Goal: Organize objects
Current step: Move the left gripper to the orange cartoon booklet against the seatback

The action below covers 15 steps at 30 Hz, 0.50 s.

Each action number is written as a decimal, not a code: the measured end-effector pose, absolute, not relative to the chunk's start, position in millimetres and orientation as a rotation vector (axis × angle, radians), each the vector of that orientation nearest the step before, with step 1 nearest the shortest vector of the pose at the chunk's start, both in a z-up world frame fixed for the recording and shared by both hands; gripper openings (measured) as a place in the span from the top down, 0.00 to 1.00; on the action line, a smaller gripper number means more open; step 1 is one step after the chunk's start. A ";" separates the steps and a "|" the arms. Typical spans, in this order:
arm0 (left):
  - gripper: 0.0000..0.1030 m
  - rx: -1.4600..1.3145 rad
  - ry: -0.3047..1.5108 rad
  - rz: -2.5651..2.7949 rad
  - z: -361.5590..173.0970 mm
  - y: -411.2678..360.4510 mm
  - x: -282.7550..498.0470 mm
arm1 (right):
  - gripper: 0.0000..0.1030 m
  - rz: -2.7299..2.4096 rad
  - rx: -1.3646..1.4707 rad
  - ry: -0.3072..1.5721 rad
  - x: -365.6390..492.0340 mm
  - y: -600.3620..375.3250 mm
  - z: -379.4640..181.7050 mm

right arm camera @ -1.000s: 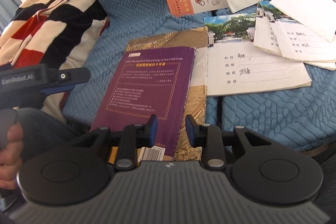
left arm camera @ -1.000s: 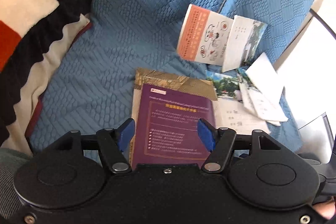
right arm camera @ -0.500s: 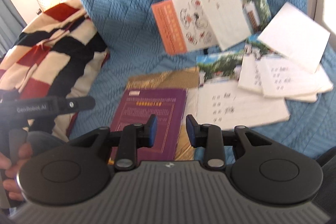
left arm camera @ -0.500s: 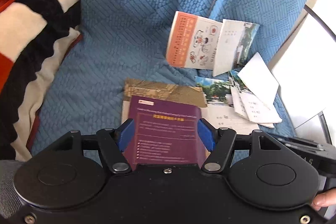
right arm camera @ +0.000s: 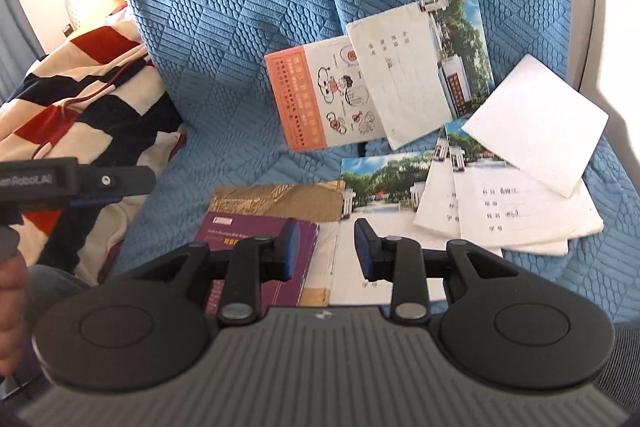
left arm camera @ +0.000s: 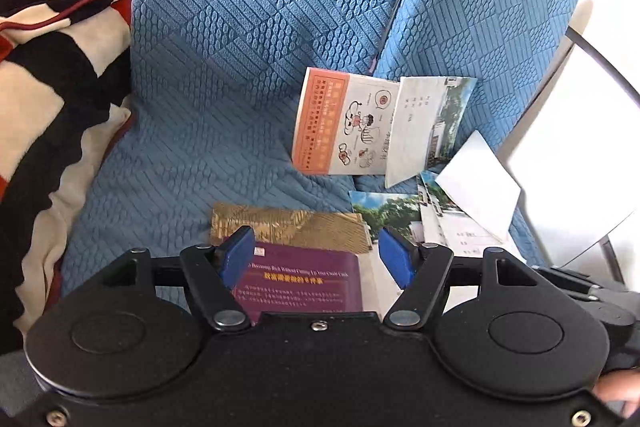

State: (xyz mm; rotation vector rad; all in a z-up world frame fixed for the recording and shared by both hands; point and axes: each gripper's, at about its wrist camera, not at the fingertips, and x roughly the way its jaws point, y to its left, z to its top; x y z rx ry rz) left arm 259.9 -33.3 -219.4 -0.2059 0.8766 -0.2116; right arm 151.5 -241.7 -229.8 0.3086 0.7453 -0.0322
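Note:
A purple book (left arm camera: pixel 304 283) (right arm camera: pixel 256 239) lies on a gold-covered book (left arm camera: pixel 288 225) (right arm camera: pixel 280 201) at the front of a blue sofa seat. An orange-and-white booklet (left arm camera: pixel 340 129) (right arm camera: pixel 320 95) and a photo-cover exercise book (right arm camera: pixel 420 67) lean on the backrest. More exercise books (right arm camera: pixel 516 211) and a white sheet (right arm camera: pixel 536 123) lie to the right. My left gripper (left arm camera: pixel 316 259) is open and empty above the purple book. My right gripper (right arm camera: pixel 327 251) is open and empty above the books' right edge. The left gripper also shows at the left of the right wrist view (right arm camera: pixel 80 183).
A red, black and cream striped blanket (left arm camera: pixel 48 75) (right arm camera: pixel 80 99) is piled on the left of the sofa. The blue textured sofa cover (left arm camera: pixel 248 47) rises behind as the backrest. A white surface (left arm camera: pixel 580 155) lies beyond the sofa's right edge.
Both grippers have pulled back and up from the books, so the books look smaller and lower in both views. Both stay open and empty.

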 end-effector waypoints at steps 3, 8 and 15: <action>0.35 -0.219 0.870 -0.236 -228.4 -32.5 272.3 | 0.67 -0.041 0.299 0.724 159.7 -243.8 -232.8; 0.36 -0.231 0.866 -0.251 -248.1 -35.2 303.5 | 0.67 -0.054 0.294 0.691 177.3 -250.3 -238.1; 0.36 -0.187 0.890 -0.271 -270.4 -50.8 347.6 | 0.67 -0.061 0.266 0.660 208.6 -261.6 -246.4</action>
